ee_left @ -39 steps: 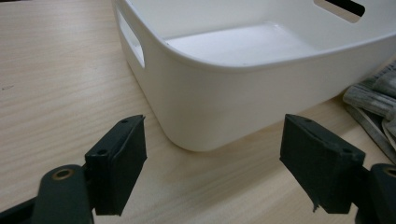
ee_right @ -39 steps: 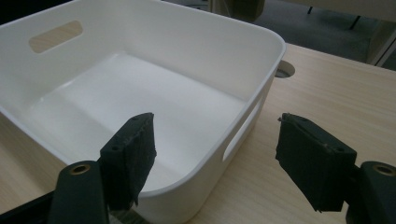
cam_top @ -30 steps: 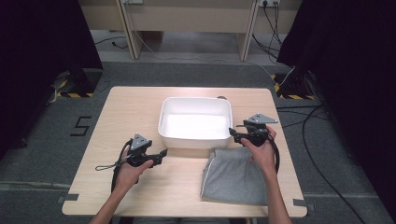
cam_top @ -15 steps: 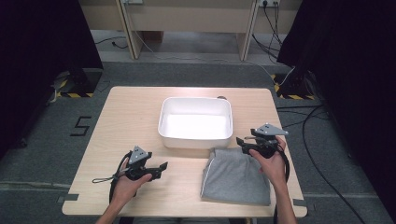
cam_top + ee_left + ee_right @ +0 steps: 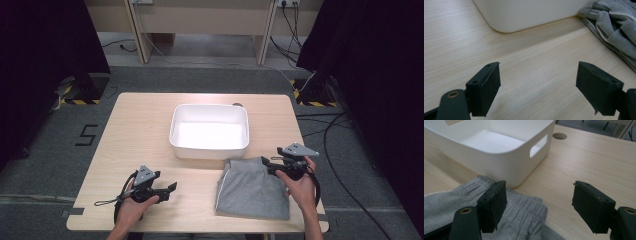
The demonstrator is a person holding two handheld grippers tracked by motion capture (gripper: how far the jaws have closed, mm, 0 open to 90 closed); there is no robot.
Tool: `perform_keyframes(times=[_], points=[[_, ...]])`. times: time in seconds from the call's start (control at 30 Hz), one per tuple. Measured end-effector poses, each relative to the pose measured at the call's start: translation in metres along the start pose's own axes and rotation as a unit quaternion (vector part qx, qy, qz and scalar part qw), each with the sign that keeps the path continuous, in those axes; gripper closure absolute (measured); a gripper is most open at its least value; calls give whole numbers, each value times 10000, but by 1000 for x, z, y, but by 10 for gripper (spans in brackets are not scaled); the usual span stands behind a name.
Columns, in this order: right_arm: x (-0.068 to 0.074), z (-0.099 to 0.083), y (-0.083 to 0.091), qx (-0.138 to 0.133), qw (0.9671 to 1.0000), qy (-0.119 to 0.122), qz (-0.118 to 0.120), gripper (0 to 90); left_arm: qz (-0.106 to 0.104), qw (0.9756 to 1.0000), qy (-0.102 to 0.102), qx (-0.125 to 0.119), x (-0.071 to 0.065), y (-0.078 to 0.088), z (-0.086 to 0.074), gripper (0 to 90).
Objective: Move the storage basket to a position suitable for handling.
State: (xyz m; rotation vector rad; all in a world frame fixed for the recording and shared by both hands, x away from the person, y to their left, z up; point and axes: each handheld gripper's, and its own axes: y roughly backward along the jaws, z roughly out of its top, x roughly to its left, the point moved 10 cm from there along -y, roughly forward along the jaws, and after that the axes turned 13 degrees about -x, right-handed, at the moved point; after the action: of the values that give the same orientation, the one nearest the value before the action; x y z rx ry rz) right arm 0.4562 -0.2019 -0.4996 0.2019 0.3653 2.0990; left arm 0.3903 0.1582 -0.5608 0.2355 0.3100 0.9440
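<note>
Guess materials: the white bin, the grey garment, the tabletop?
White bin: likely moulded plastic, smooth satin walls, rounded corners, cut-out handle. Grey garment: soft knit, probably cotton jersey, with ribbed waistband and folds. Tabletop: pale wood-grain, matte; could be laminate.

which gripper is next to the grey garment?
The right gripper, at the folded grey garment's upper right corner. The left gripper is over bare table, apart from it.
</note>
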Motion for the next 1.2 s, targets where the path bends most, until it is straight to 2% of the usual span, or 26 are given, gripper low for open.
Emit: perform_keyframes(times=[0.2, 0.33, 0.53, 0.6, 0.67, 0.77, 1.03, 1.2], points=[[1, -7, 7, -7, 9999, -103, 48, 271, -35, 10000, -56, 44, -5, 5, -6, 191], [3, -12, 9, 32, 9999, -108, 60, 260, -60, 10000, -21, 53, -7, 7, -8, 190], [8, -16, 12, 40, 9999, -78, 106, 238, -99, 9999, -5, 36, -13, 9, -7, 190], [10, -21, 11, 127, 9998, 37, 129, 228, -79, 10000, -28, 35, -14, 9, -8, 190], [11, -23, 10, 151, 9998, 15, 145, 226, -66, 10000, -16, 25, -15, 9, -9, 189], [13, -28, 11, 243, 9995, 69, 171, 201, -43, 9999, -122, 41, -17, 13, -12, 189], [19, -29, 16, 240, 9995, 64, 173, 179, -119, 9997, -182, 142, -24, 17, -20, 184], [18, -38, 21, 302, 9994, 24, 167, 174, -228, 9991, -304, 184, -37, 15, -23, 178]])
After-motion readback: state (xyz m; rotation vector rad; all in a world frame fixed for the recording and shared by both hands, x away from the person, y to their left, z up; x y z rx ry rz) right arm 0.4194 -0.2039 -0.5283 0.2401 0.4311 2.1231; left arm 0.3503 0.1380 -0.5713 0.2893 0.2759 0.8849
